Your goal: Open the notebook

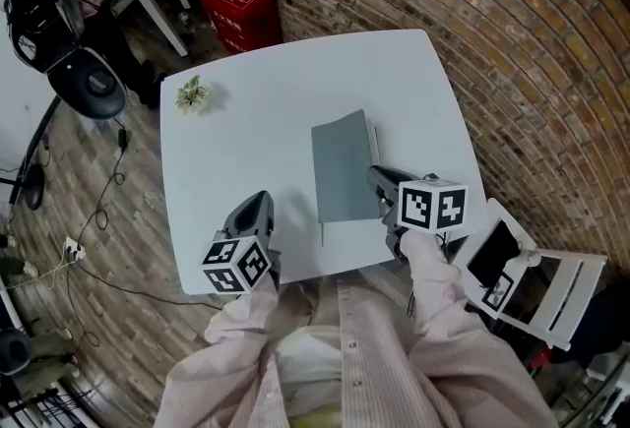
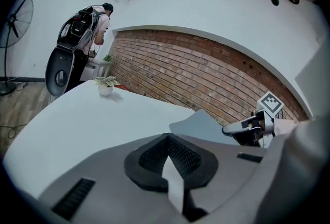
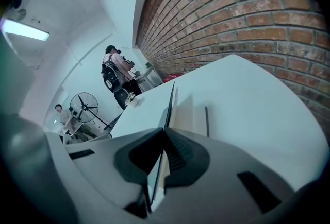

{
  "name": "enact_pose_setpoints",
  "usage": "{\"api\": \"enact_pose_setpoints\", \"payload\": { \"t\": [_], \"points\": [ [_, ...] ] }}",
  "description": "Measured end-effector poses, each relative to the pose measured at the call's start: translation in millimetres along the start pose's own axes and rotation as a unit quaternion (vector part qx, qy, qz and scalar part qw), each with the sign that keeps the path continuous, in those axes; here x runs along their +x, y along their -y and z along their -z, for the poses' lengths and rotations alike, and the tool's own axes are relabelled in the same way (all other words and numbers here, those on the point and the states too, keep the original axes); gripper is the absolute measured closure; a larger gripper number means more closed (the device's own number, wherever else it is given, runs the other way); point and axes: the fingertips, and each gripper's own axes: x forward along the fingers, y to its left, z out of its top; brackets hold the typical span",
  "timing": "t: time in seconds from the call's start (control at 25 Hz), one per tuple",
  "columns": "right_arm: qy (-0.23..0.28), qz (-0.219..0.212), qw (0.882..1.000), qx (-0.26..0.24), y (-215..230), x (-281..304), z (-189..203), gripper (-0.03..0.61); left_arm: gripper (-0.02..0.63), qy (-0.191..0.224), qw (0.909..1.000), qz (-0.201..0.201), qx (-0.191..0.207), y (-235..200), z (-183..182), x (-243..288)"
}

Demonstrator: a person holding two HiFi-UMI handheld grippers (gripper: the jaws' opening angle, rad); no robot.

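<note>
Setting: a white table [image 1: 246, 121] was seen in front of a brick wall [image 1: 492, 23]; a small potted plant [image 1: 193, 94] was set at the table's far left corner, well apart from the work.
Notebook: the notebook [image 1: 346, 205] was laid towards the right of the table's middle, with its grey cover [image 1: 340, 155] raised off the pages along the right-hand edge.
Right gripper: the right gripper [image 1: 376, 174] was clamped on that free edge; in the right gripper view the thin cover [image 3: 169, 102] was pinched edge-on between the pads, with pale pages showing just beside it.
Reason for that hold: the edge opposite the spine was judged to be chosen so that the cover could be swung over on its hinge.
Left gripper: the left gripper [image 1: 261, 200] was held over the near left of the table, apart from the notebook, its jaws together on nothing.
Reason for that place: it was judged to be parked out of the cover's swing, yet near enough to pin the book should it slide.
Progress: the opening was judged begun, not finished.
</note>
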Motion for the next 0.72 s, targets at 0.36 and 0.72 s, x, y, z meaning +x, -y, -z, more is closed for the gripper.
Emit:
{"api": "enact_pose_setpoints", "payload": {
  "t": [0.36, 0.72],
  "points": [
    [0.010, 0.060, 0.997, -0.057, -46.0, 3.7, -11.1, 0.565, 0.620, 0.003, 0.9996, 0.027, 0.003, -43.7, -19.7, -31.2],
    [0.000, 0.117, 0.985, -0.125, -88.1, 17.6, -13.2, 0.565, 0.621, 0.006, 0.9984, 0.054, 0.012, -71.8, -34.2, -48.8]
  ]
}}
